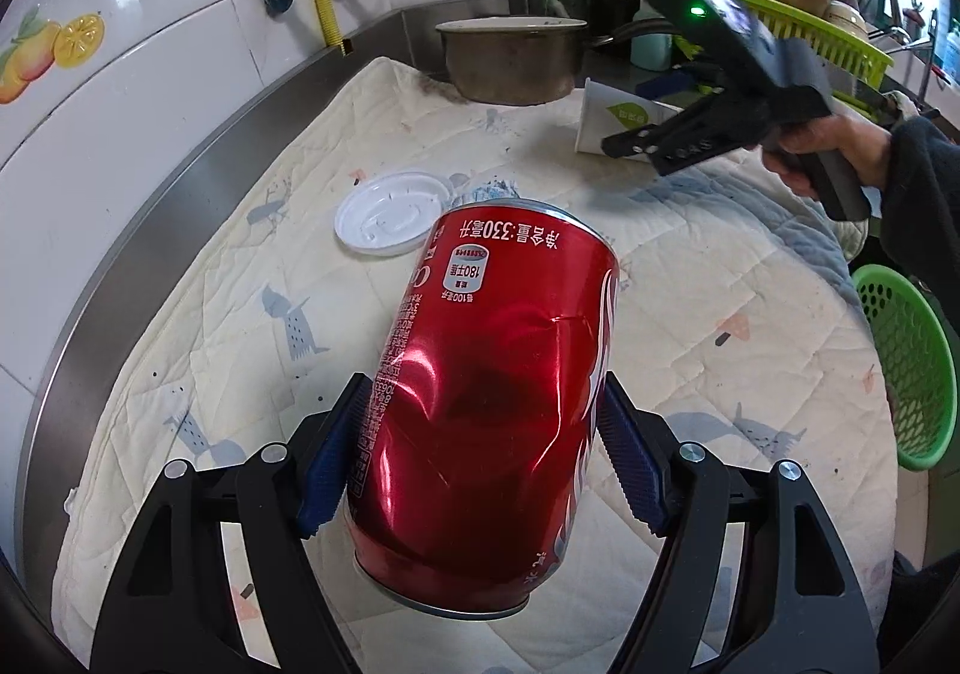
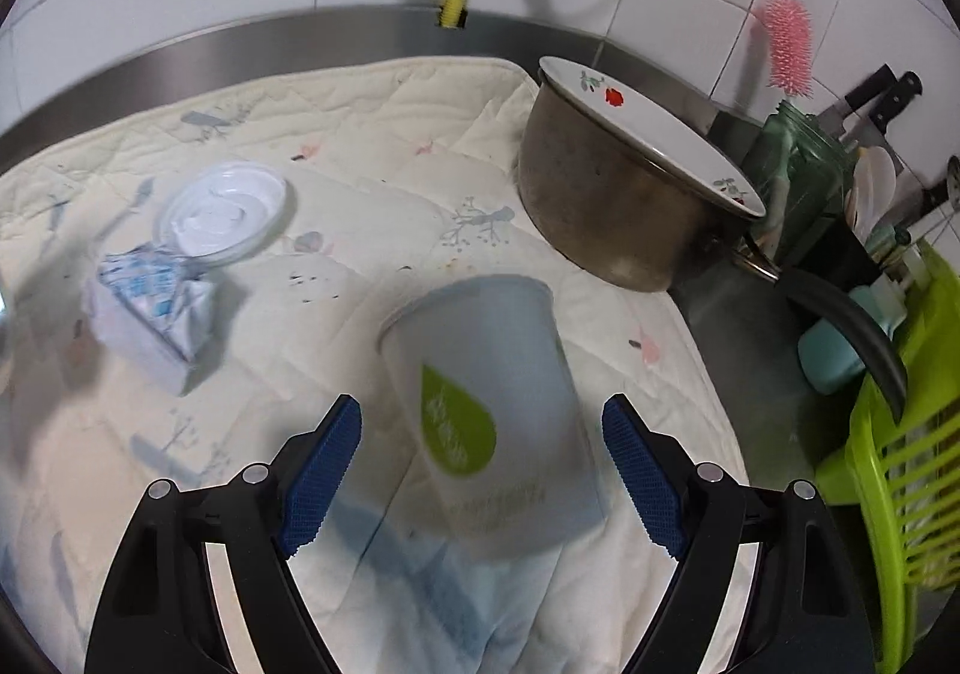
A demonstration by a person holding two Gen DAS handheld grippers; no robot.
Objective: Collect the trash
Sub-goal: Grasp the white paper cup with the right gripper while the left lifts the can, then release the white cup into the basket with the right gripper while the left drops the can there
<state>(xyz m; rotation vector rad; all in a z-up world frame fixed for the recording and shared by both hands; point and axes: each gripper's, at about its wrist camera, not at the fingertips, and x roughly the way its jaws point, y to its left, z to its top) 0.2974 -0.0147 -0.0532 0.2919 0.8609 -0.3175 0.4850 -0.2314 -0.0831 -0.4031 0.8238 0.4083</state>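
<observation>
Dented red can (image 1: 486,410) clamped between left gripper (image 1: 480,458) pads, right gripper (image 2: 483,470) spread wide, paper cup (image 2: 486,410) lying between its fingers, untouched

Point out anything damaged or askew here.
The red can gripped in the left tongs is dented and creased mid-body. The paper cup lies tipped on the quilted mat, beside a crumpled wrapper.
</observation>
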